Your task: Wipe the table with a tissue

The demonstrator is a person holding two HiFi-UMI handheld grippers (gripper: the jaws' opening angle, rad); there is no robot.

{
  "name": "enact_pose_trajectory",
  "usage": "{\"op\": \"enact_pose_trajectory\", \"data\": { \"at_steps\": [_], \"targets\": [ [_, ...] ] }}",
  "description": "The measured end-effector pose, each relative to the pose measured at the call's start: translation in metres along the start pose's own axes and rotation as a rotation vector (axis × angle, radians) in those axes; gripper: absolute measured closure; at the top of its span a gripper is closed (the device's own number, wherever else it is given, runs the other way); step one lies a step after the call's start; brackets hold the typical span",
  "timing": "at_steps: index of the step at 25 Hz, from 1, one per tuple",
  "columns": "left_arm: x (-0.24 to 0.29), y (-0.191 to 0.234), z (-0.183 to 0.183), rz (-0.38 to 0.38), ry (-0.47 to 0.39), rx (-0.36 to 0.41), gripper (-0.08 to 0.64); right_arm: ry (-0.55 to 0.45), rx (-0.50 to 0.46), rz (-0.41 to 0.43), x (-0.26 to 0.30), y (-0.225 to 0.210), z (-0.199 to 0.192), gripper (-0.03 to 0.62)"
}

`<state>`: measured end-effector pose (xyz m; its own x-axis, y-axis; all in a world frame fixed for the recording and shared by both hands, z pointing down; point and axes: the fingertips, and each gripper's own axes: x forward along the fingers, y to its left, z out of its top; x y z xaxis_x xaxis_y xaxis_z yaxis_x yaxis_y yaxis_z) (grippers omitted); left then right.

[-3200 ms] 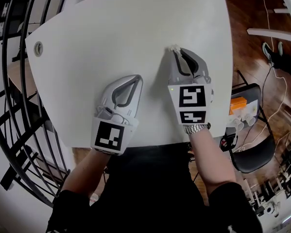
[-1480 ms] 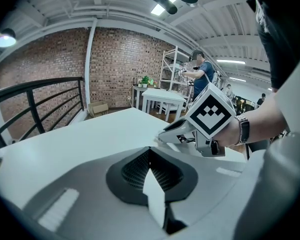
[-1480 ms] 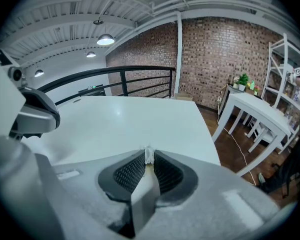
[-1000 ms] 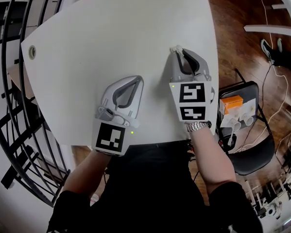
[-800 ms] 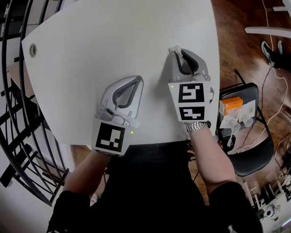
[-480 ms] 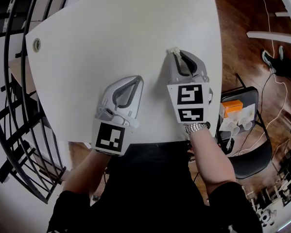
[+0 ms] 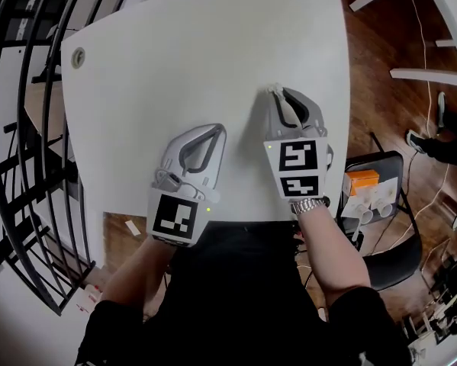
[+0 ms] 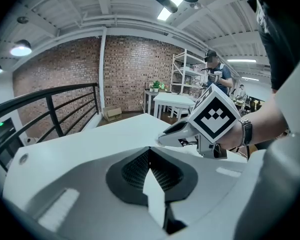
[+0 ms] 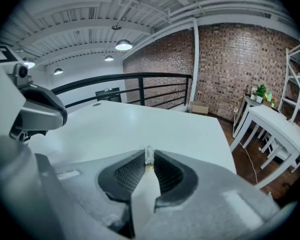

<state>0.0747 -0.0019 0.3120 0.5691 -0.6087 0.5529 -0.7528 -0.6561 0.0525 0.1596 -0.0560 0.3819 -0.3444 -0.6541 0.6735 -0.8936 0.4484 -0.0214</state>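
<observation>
The white table (image 7: 197, 44) fills the head view's middle. My right gripper (image 7: 274, 89) lies on it near the right edge, shut on a small scrap of white tissue (image 7: 271, 88) that pokes out at its tips. In the right gripper view the tissue (image 9: 148, 155) is a thin sliver pinched between the jaws of that gripper (image 9: 149, 159). My left gripper (image 7: 220, 127) rests on the table nearer the front edge, to the left of the right one, shut with nothing in it (image 8: 150, 149).
A round cable hole (image 7: 78, 57) sits at the table's far left corner. A black railing (image 7: 22, 128) runs along the left. A black chair (image 7: 388, 235) with an orange box (image 7: 363, 181) stands right of the table, on wooden floor.
Both grippers stay where they were on the table, still shut. Only the head view has shifted, so the table sits a little lower and further right in the picture.
</observation>
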Motion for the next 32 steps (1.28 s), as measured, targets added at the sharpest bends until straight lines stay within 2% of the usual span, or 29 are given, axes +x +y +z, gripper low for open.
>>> {"op": "enact_pose_trajectory", "data": {
  "at_steps": [10,19,32],
  "targets": [
    [-0.056,0.003,0.001,0.029,-0.064,-0.004,0.545,-0.058,-0.057,0.004,-0.039,0.044,0.024,0.548],
    [-0.133,0.007,0.009,0.057,-0.16,0.025,0.545,-0.139,-0.114,0.024,-0.099,0.114,0.052,0.548],
    [-0.225,-0.029,0.0,0.075,-0.263,0.079,0.544,-0.234,-0.144,0.022,-0.192,0.192,0.039,0.548]
  ]
}}
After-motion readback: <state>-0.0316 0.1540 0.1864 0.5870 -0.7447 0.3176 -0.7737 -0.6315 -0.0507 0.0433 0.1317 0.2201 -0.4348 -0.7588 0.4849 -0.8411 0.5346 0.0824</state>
